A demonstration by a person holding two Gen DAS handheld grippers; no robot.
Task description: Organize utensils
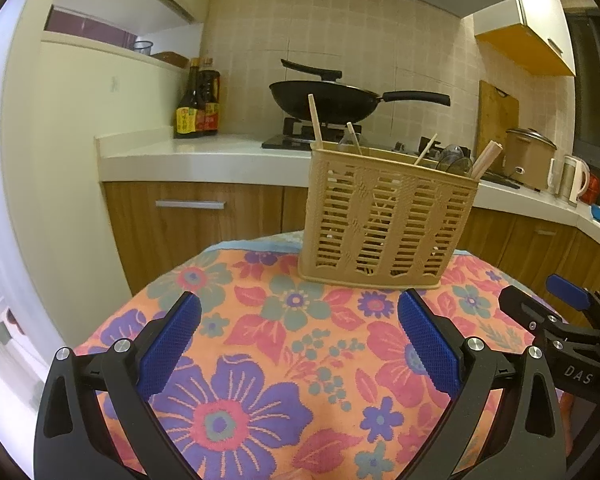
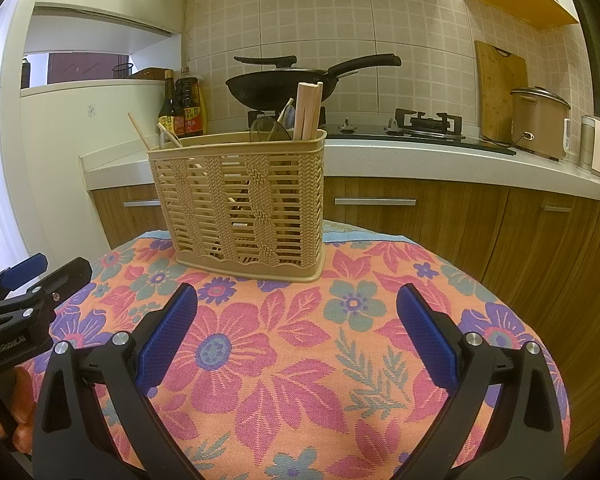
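Observation:
A tan slotted plastic utensil basket (image 1: 384, 216) stands upright at the far side of a floral cloth (image 1: 260, 360); it also shows in the right wrist view (image 2: 244, 204). Wooden chopsticks (image 1: 315, 122) and clear spoons (image 1: 454, 162) stick up out of it; a bundle of chopsticks (image 2: 308, 110) and a clear spoon (image 2: 270, 130) rise from its right end. My left gripper (image 1: 300, 340) is open and empty, short of the basket. My right gripper (image 2: 298, 336) is open and empty, also short of it. Each gripper shows at the edge of the other's view.
The cloth-covered table (image 2: 340, 360) ends just behind the basket. Beyond are wooden cabinets and a white counter (image 2: 420, 156) with a black wok (image 2: 284, 88) on a stove, sauce bottles (image 2: 184, 108), a rice cooker (image 2: 538, 120), a kettle (image 2: 598, 142) and a cutting board (image 2: 500, 88).

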